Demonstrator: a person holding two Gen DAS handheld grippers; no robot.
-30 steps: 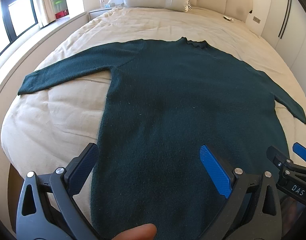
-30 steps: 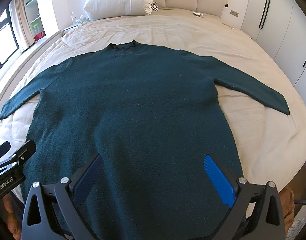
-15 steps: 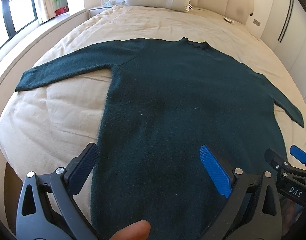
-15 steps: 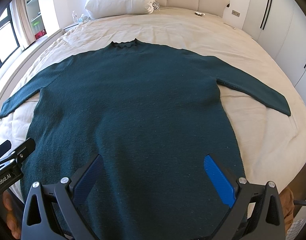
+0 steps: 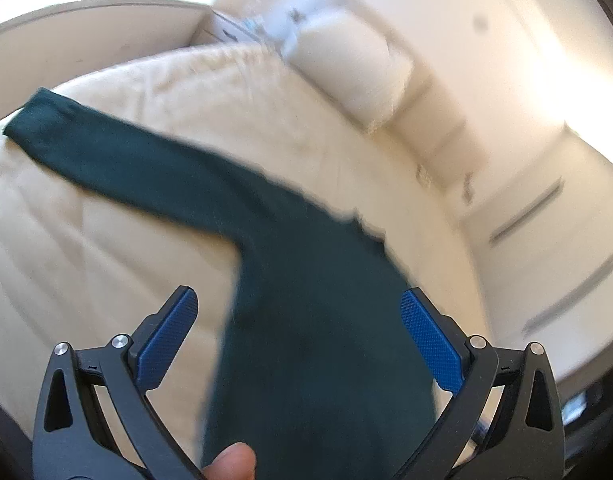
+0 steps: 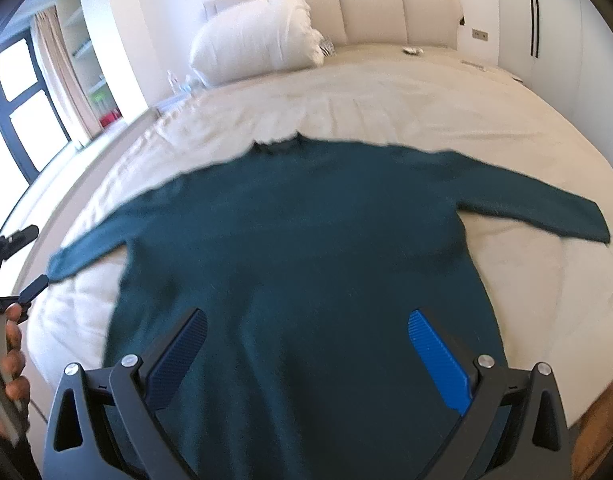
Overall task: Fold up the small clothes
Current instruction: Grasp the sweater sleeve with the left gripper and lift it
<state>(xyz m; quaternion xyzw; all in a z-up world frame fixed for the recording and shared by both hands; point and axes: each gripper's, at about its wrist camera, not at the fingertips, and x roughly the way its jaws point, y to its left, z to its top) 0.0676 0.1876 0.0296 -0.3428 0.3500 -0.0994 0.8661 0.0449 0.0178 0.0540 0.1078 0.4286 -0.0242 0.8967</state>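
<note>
on the far left of the right wrist view, the left gripper [image 6: 24, 264] hangs just beside the cuff of the left sleeve [image 6: 94, 250], near the bed's edge; its own camera shows its blue fingers [image 5: 166, 334] spread wide with nothing between them, above the sleeve and armpit. moving rightward, the dark green sweater [image 6: 298, 248] lies flat and face-up on the cream bed [image 6: 406, 104], collar toward the white pillow [image 6: 258, 50], body smooth. the right gripper [image 6: 306, 350] hovers over the lower hem region, fingers wide apart and empty. further right, the right sleeve [image 6: 546, 216] stretches out straight across the cover. judging by this layout, the garment is spread and ready but no fold exists yet: both sleeves need bringing in, then the body doubling over. the left view is blurred, so contact with cloth cannot be confirmed.
</note>
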